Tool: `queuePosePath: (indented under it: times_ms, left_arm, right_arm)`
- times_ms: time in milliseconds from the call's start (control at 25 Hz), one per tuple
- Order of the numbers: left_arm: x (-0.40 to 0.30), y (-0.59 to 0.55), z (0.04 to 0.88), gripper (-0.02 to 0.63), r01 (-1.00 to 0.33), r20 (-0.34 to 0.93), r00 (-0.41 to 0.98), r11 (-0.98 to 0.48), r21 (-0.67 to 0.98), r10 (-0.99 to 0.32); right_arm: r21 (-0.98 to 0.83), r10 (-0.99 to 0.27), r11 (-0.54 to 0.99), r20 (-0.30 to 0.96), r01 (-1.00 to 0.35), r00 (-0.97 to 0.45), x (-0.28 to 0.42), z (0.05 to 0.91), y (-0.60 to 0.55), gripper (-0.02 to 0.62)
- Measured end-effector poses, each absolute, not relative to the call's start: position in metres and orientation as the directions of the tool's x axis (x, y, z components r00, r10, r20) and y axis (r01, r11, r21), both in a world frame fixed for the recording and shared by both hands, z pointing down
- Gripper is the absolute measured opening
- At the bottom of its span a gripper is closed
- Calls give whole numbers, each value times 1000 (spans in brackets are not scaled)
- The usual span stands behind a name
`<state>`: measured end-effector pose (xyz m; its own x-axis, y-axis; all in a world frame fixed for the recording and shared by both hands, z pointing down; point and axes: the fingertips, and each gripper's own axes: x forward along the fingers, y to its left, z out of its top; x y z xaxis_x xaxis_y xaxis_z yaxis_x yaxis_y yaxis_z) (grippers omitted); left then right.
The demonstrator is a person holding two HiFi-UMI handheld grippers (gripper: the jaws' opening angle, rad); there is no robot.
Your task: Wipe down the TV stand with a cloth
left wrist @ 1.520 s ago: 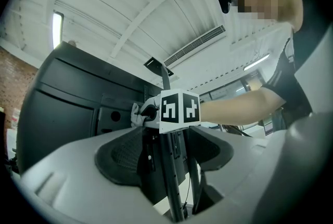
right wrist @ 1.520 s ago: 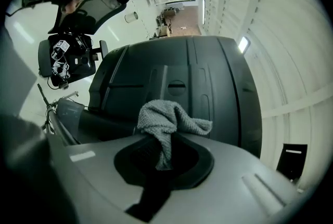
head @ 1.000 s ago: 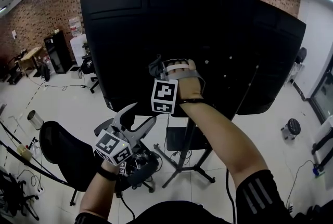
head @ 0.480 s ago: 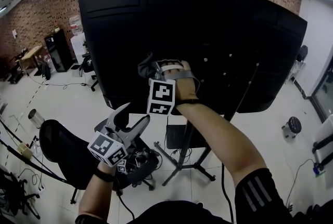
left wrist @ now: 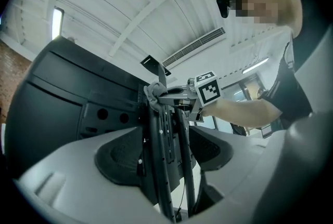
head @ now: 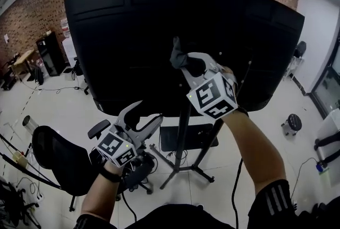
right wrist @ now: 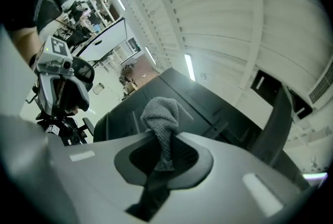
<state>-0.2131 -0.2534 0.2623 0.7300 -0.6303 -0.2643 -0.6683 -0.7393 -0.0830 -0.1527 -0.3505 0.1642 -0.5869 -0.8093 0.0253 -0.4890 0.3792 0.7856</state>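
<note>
Your R gripper [head: 187, 67] pinches the grey cloth [head: 178, 56], 12 o'clock at the TV stand [head: 183, 132] post. L gripper [head: 142, 116], 7 o'clock, wide open, empty. Prob mid-wipe; next, drag cloth down the post.

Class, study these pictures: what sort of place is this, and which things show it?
Probably an office-like lab or workshop: a brick wall, an office chair, and a big black screen on a floor stand.

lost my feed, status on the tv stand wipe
Right hand-held gripper shut on grey cloth, up at the TV stand pole. Left hand-held gripper open, empty, held low. Nothing blocking the pole.
</note>
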Motion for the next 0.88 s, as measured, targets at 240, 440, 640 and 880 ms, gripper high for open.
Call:
queuePosePath:
  times_ms: [240,440,640,880]
  left_arm:
    - [-173,-258,253,305,-633,-275,760,-768,-104,-589]
    - [-157,-255,251,305,-635,-261,760,-766,-100,-596]
    - [-150,-259,265,305,-650,-237,748,-756,-77,-620]
    - [-143,-261,289,305,-666,-202,736,-745,-43,-646]
  right_arm:
    - [653,-797,453,-9,-608,-604,-97,147,-370,31]
    - [583,-788,516,36,-627,-615,-83,172,-386,31]
    - [552,-763,572,87,-607,-640,-82,208,-393,31]
    - [541,-731,621,138,-567,-669,-89,247,-387,31]
